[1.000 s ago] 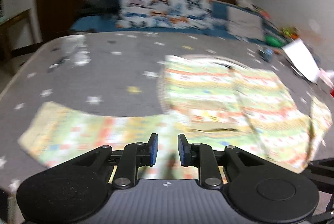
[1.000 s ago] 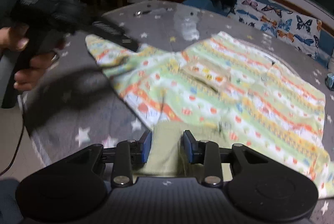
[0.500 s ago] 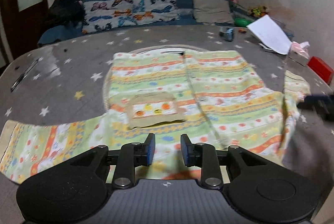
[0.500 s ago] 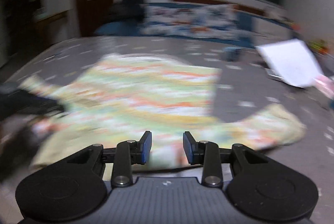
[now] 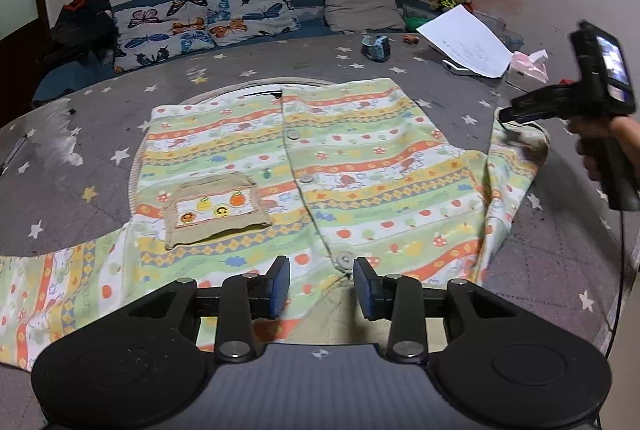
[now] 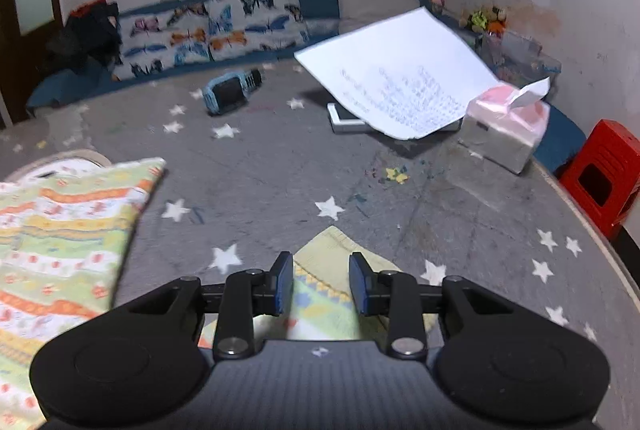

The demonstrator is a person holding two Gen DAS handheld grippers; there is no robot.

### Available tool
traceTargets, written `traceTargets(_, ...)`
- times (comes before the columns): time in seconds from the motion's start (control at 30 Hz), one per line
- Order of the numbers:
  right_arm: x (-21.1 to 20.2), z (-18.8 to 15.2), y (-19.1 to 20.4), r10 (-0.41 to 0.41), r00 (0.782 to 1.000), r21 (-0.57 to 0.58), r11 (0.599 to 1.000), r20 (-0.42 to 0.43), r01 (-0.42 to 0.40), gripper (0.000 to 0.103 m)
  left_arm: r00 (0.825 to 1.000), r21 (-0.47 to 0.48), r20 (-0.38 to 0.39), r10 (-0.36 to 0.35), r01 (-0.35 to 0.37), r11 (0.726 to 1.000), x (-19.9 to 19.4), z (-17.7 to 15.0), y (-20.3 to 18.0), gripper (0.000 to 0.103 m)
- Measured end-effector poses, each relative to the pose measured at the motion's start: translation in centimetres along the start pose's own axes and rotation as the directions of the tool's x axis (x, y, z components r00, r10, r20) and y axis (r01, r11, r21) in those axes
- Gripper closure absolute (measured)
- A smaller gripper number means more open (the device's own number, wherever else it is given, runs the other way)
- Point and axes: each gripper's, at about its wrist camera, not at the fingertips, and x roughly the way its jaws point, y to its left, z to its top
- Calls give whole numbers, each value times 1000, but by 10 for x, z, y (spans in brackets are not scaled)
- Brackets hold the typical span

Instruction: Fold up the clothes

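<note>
- Since the previous frames both cameras have steadied; right gripper has swung off the shirt body to its sleeve end.
- Left wrist view: left gripper [image 5: 319, 286] fingers apart, nothing between them, hovering over the collar end of the striped button-up shirt [image 5: 340, 165] spread flat on the star-print table cover [image 5: 540, 254]. Chest pocket [image 5: 214, 207] at 10 o'clock from the tips. Right gripper [image 5: 505, 115] at 2 o'clock, at the sleeve [image 5: 508, 181]; its jaw state can't be told from here.
- Right wrist view: right gripper [image 6: 321, 282] fingers apart, sleeve cuff [image 6: 324, 294] lying between and under them, not pinched. Shirt body [image 6: 64, 213] at 9 o'clock. Paper sheet [image 6: 400, 77] at 1 o'clock, tissue box [image 6: 504, 127] at 2 o'clock.
</note>
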Motion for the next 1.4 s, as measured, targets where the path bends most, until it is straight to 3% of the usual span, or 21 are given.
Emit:
traceTargets(0.37,16,5,6,-11,1000,0,1000,-3,11,73,1000,10,-11,-15,15,1000,5,2,-11,62)
traceTargets(0.5,16,5,6,-14,1000,-5,1000,8,14,92,1000,4,-14,-24,24,1000,5,3,-12,62)
traceTargets(0.63,13,5,2,3,1000,24,1000,25,-4,96,999,11,-12,-30,30,999,6,8,-17,62)
traceTargets(0.77,-13,7,-12,45,993,86,995,107,-54,97,999,24,1,-42,42,999,10,18,-26,59)
traceTargets(0.9,-58,1,-39,102,971,139,981,218,-134,97,998,46,11,-64,64,997,18,30,-36,59)
traceTargets(0.97,-77,-9,-52,108,961,158,976,253,-151,97,997,52,7,-78,78,996,24,34,-42,59)
traceTargets(1.23,-120,-98,-114,63,981,283,952,186,-114,93,985,129,-41,-165,169,977,43,29,-77,59)
traceTargets(1.3,-126,-117,-123,-20,989,295,955,149,-25,93,981,156,-53,-186,192,969,44,25,-86,59)
traceTargets(1.4,-136,-124,-123,-61,986,284,959,152,15,90,976,196,-73,-203,214,957,45,18,-99,55)
